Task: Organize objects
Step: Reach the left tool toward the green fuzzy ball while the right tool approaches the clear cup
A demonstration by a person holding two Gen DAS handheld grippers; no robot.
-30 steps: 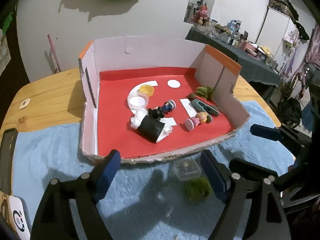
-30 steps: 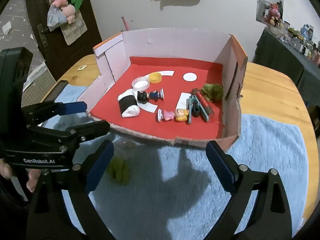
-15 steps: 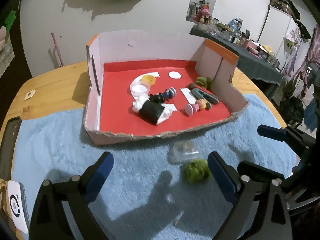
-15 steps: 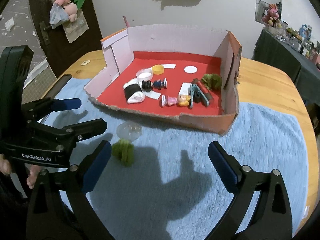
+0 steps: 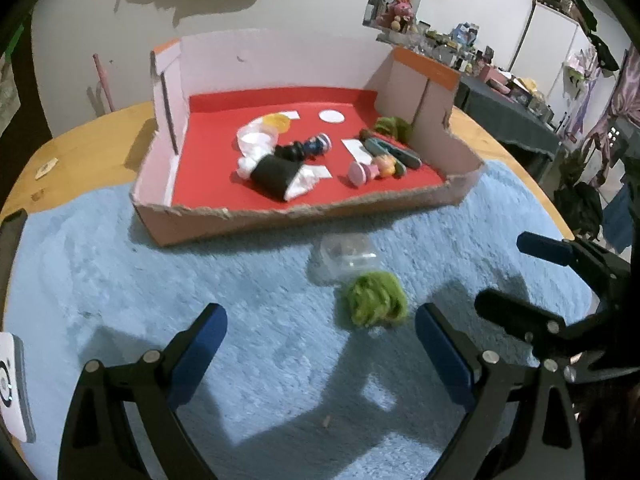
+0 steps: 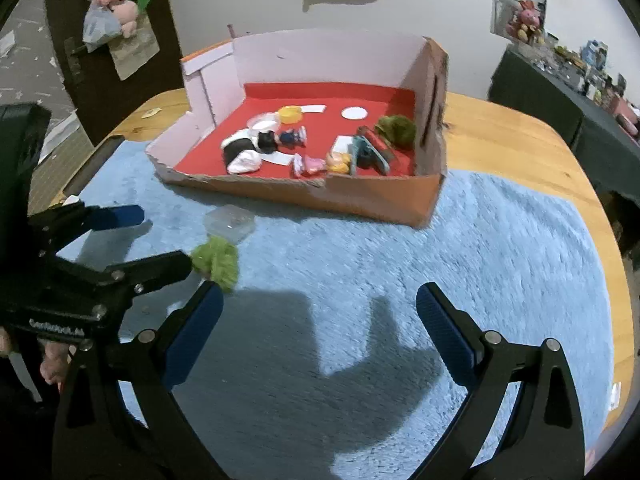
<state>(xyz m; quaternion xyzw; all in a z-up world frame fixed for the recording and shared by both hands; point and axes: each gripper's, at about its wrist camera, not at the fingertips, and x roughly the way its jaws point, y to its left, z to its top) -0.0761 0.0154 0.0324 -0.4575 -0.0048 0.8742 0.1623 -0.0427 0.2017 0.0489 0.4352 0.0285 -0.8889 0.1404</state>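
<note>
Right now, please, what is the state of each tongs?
Left tongs: open, holding nothing; they have just been opening.
Right tongs: open, holding nothing.

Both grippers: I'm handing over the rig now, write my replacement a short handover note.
Left gripper: open, empty, jaws just widened, green toy ahead of them.
Right gripper: open, empty, over the blue mat.
Clear case and green toy lie on the mat in front of the box.
Done: several small toys already lie in the box.
Left: the case and the green toy are probably next.
</note>
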